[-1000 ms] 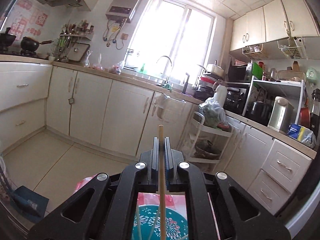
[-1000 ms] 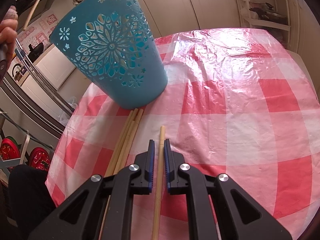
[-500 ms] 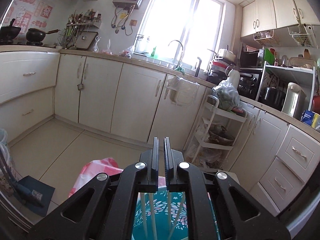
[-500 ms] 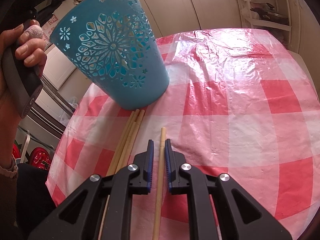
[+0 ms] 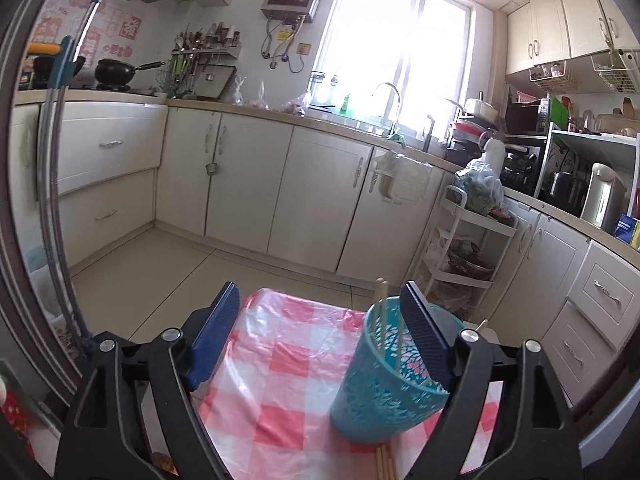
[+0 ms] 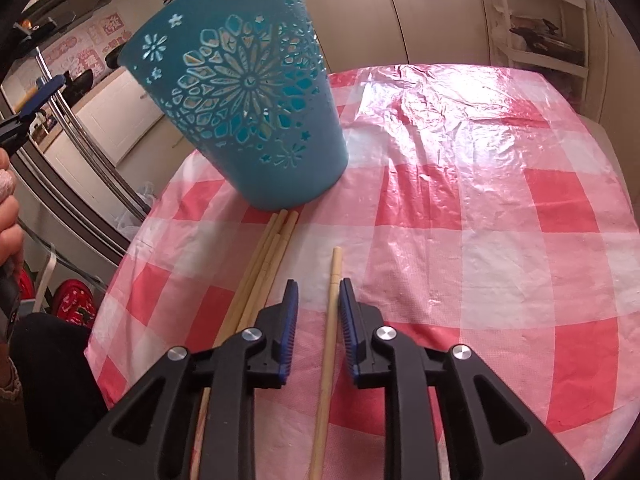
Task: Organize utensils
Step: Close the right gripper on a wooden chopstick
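Observation:
A teal cut-out holder [image 5: 384, 392] [image 6: 248, 112] stands on the red-and-white checked table [image 6: 460, 208] with several chopsticks [image 5: 382, 312] upright inside it. My left gripper [image 5: 320, 288] hangs above the near left of the holder, its jaws opening wide with nothing between them. A bundle of chopsticks [image 6: 264, 264] [image 5: 385, 462] lies against the holder's base. To its right lies a single chopstick [image 6: 336, 264], which runs between the jaws of my right gripper [image 6: 319, 283]. Those jaws are opening, and a gap shows beside the stick.
A person's hand [image 6: 8, 200] holds the left tool at the left edge of the right wrist view. The table's far edge drops to a tiled floor [image 5: 168, 272]. Beyond it stand cream cabinets [image 5: 280, 184] and a white trolley rack [image 5: 468, 256].
The left gripper let go of its chopstick over the holder, then drew back and down and opened wide. The right jaws spread slightly around the single chopstick.

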A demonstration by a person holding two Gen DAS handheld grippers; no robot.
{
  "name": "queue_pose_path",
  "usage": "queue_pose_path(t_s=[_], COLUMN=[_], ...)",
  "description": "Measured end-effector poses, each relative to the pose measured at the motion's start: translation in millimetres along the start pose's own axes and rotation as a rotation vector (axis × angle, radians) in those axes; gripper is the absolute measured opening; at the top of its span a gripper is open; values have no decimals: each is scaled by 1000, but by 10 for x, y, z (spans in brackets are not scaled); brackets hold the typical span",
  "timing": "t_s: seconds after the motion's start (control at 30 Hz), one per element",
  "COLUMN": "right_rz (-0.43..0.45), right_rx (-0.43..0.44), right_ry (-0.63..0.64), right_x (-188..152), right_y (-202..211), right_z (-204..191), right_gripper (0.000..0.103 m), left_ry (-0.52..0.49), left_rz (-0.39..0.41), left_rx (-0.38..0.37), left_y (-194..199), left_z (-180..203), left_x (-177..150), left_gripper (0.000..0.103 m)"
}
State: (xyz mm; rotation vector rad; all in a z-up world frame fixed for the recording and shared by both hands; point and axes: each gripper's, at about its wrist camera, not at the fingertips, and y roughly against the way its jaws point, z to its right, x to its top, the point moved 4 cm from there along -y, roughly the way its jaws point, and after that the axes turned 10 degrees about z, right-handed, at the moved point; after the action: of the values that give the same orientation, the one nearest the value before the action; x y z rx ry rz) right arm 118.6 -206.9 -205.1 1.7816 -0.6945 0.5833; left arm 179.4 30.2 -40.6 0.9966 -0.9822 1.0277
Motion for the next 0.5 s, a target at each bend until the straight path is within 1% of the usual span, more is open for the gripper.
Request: queue_pose_path(t_s=[0.07, 0.13, 0.17, 0.23, 0.27, 0.33, 0.4, 0.5], right_rz=[-5, -8, -9, -5, -6, -21, -20, -17], right_rx=[-35, -83, -112, -154, -167, -176, -177, -188], right_ry=[56, 107, 136, 184, 191, 168, 139, 173], right_x=[-18, -32, -38, -57, -60, -66, -112, -137], right_y=[-1, -11, -18, -29, -18, 1, 69, 91], right_z=[-59, -110, -124, -174, -169, -161, -122, -125], right_gripper=[21, 18, 13, 12, 11, 6, 6, 6], left_ry=[46, 98, 105, 98, 97, 96, 94, 102], left_rz=[-49, -95, -105, -110, -116, -123, -136, -159], left_rx=[35, 58, 69, 90, 94, 96, 99, 94], left_y=[5, -52, -69, -99, -116, -143, -158, -189], left_z=[-211, -365, -416, -463, -472, -458, -453, -439], left_x=[-117, -211, -240, -264, -271, -281, -290, -311], left_gripper=[80, 80, 80, 80, 80, 80, 80, 80])
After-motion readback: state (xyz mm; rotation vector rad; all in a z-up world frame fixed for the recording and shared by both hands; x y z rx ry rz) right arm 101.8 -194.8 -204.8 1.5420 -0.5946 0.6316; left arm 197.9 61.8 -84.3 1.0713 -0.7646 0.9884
